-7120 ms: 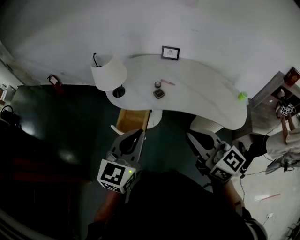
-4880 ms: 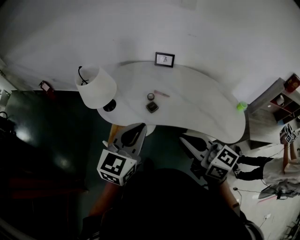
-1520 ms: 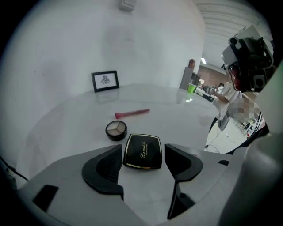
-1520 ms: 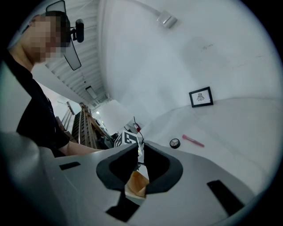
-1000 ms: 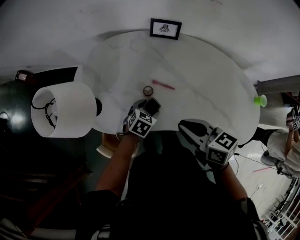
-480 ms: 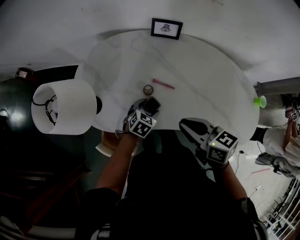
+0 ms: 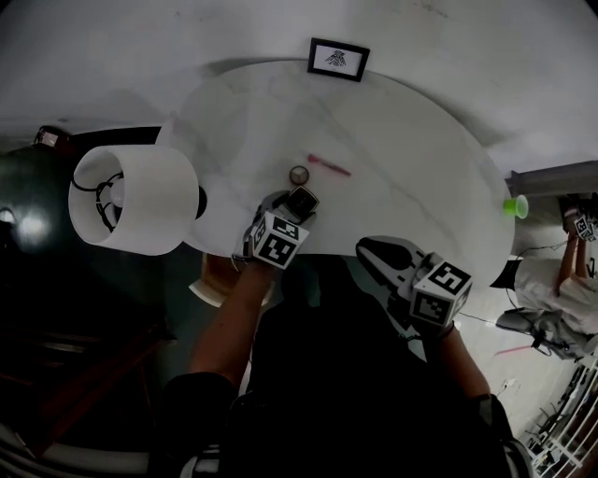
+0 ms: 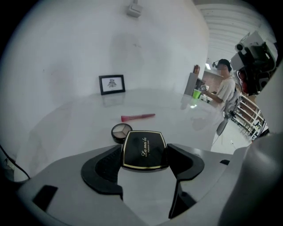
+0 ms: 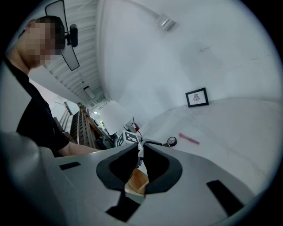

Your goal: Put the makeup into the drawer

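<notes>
Left tongs [image 8: 145,152] have just been opening. They stand wide and grip nothing, bracketing the black compact [image 8: 145,146], which lies flat near the surface's [image 7: 411,159] front edge, squarely between the tips. Right tongs [image 9: 141,152] — shut, empty — sit farther off, so the left is nearer.

A white, rounded table [image 7: 411,177] is spread across the upper middle of the head view, set against a pale wall [image 7: 234,28]. A small black-framed picture [image 7: 338,59] is stood upright at the table's far edge, at the top centre. A white lamp shade [image 7: 135,199] is seen at the left, its open end shown, overlapping the table's left edge. A green cup [image 7: 510,206] is placed at the table's right end. A person in light clothing [image 7: 551,289] is seen at the far right edge.
</notes>
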Demonstrator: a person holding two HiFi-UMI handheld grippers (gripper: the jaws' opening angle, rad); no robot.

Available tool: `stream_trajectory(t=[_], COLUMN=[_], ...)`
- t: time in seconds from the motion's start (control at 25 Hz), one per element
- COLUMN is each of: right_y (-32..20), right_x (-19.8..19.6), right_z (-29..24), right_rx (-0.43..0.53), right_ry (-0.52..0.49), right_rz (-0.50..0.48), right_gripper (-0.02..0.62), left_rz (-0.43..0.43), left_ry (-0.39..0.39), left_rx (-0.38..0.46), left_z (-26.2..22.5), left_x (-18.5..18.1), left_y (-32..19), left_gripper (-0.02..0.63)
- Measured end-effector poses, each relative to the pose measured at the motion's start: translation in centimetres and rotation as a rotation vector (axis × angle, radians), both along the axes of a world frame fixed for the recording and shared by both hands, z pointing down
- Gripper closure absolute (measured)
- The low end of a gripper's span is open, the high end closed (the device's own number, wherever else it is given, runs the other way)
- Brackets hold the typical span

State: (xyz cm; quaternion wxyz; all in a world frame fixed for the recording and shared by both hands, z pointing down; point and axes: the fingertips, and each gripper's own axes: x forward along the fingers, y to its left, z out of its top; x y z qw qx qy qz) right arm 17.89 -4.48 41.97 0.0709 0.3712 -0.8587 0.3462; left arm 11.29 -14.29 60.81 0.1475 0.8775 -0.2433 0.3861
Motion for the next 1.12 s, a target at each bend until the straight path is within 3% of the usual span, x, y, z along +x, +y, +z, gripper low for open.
stream_trajectory(t=[0.48,1.12], right_y=[0.4,1.3], right_x=[-4.7,-16.8], right_z=[-1.6,-3.0], right_rx=[0.048,0.085], right_ry=[-0.014,-0.015], right_rz=[-0.109,-0.358], right_gripper=[0.578,0.578], left_rz=[-0.114,-0.362], left_ry=[0.015,0.063], left_rx=[0.056,0.154], left_z=[-4.3,-9.4], left_x=[-5.8,-19.0], left_y=[2.6,6.7], left_gripper=[0.276,0.276])
